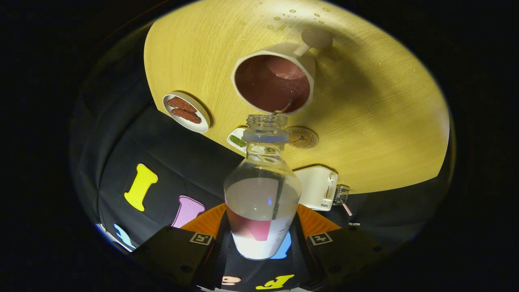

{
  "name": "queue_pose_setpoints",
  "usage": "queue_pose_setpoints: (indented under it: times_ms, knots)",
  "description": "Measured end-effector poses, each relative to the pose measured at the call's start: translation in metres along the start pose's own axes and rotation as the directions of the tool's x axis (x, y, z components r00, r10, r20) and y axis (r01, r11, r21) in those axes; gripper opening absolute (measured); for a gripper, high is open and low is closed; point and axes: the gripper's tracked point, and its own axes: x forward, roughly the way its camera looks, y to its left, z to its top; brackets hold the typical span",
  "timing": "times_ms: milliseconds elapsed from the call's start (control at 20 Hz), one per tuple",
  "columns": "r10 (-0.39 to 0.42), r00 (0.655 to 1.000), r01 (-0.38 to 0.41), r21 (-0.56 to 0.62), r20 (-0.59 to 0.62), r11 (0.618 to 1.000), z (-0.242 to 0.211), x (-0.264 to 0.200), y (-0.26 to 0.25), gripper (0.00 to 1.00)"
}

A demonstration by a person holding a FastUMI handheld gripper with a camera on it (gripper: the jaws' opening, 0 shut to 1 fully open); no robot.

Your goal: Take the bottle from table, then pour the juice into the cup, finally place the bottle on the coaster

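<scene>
My gripper (261, 239) is shut on a clear plastic bottle (262, 190), which sits between the two fingers with its open mouth pointing forward and tipped toward the cup. A thin stream of clear liquid runs from the bottle's mouth into the white cup (275, 79), whose inside looks dark red. The cup stands on the yellow wooden table (377, 121) just beyond the bottle's mouth. A round brown coaster (302, 137) lies on the table right beside the bottle's neck, between the cup and a white toaster.
A white plate with two brown pieces (186, 111) lies near the table's edge, left of the cup. A small white dish with something green (237, 140) sits by the bottle's neck. The white toaster (318, 187) stands at the table's edge. Water drops dot the table beyond the cup.
</scene>
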Motion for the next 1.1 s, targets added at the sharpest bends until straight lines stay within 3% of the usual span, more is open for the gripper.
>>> queue_pose_setpoints:
  times_ms: [750, 1100]
  knots:
    - [-0.021, 1.0, 0.021, -0.025, 0.004, 0.999, 0.0033, 0.0009, -0.0066, 0.71]
    - [0.048, 0.998, -0.043, -0.11, 0.039, 0.993, 0.0009, -0.0036, -0.0018, 0.7]
